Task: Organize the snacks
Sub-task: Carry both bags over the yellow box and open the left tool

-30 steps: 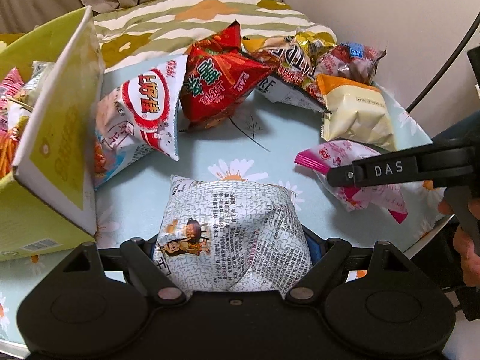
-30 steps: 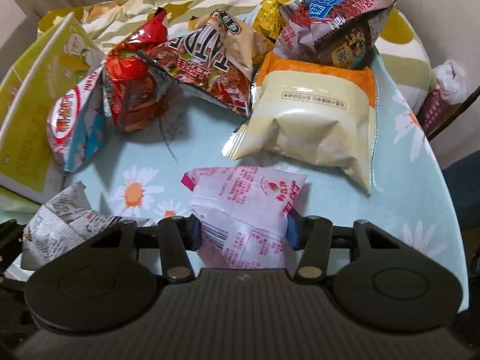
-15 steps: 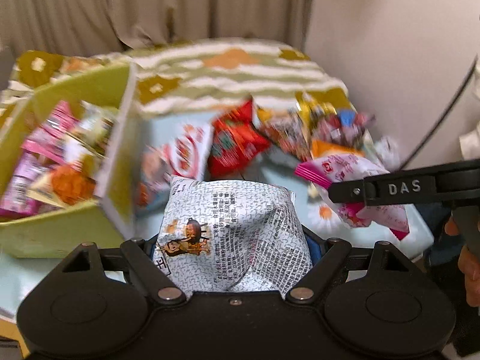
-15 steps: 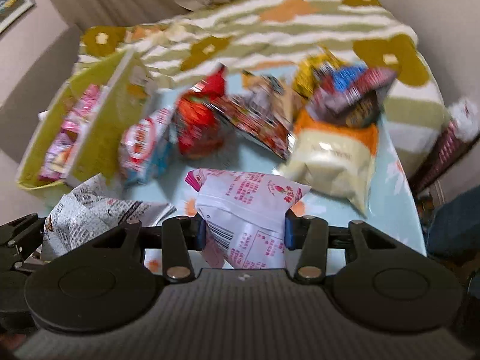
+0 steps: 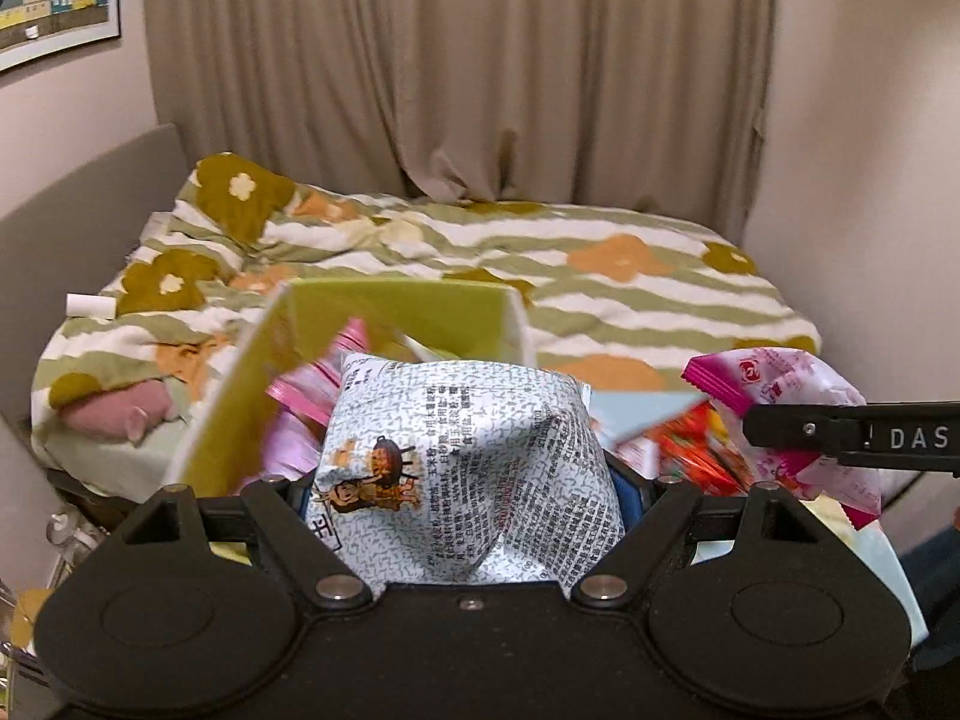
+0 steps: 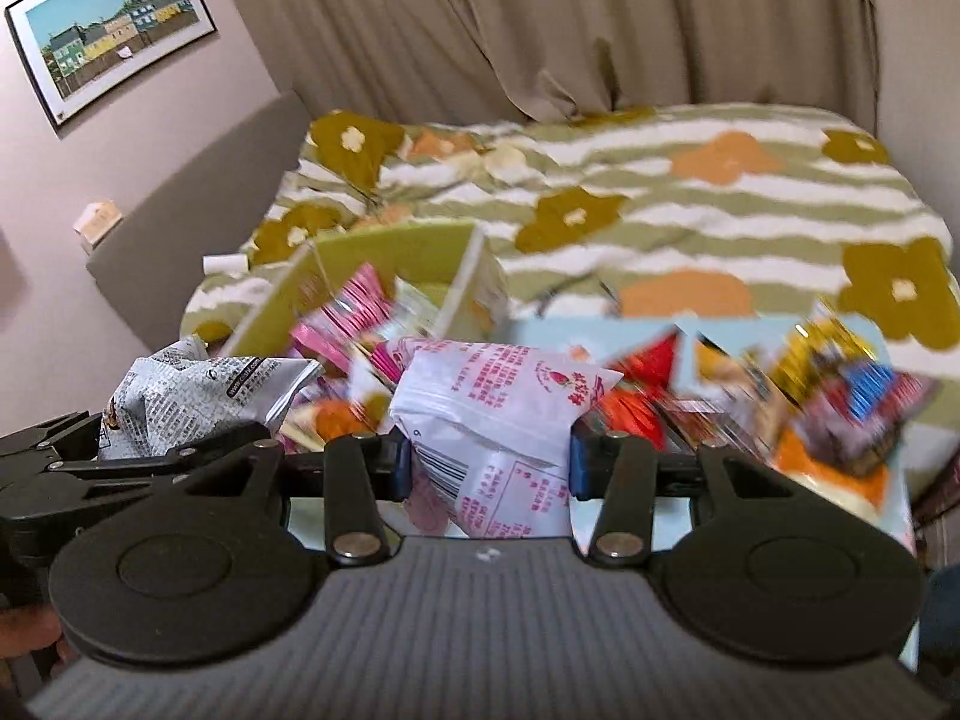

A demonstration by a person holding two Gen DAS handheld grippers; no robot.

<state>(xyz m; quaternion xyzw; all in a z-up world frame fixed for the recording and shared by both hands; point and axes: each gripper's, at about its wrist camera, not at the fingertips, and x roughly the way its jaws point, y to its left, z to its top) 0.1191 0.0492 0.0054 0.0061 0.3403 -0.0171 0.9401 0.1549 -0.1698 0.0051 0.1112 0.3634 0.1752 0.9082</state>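
The grey newsprint-patterned snack bag (image 5: pixel 468 468) is sitting pinched between the fingers of the left gripper (image 5: pixel 468 480), and the pink-and-white snack bag (image 6: pixel 498 420) is being squeezed the same way by the right gripper (image 6: pixel 489 468). A second ago both bags were lying low over the daisy-print tablecloth (image 6: pixel 600 330); now both are riding well above it, and the open yellow-green box (image 5: pixel 390 312), which was off to the left of the left tool, is lying straight ahead of both. That probably means both bags are being carried to the box for dropping in among the pink packets (image 6: pixel 348 312) already inside. The remaining loose snacks (image 6: pixel 828 396) are lying blurred ahead and right of the right tool. Beyond the table a flower-patterned bedspread (image 5: pixel 600 276), beige curtains (image 5: pixel 456 60) and a framed picture (image 6: pixel 111 24) are filling the room.
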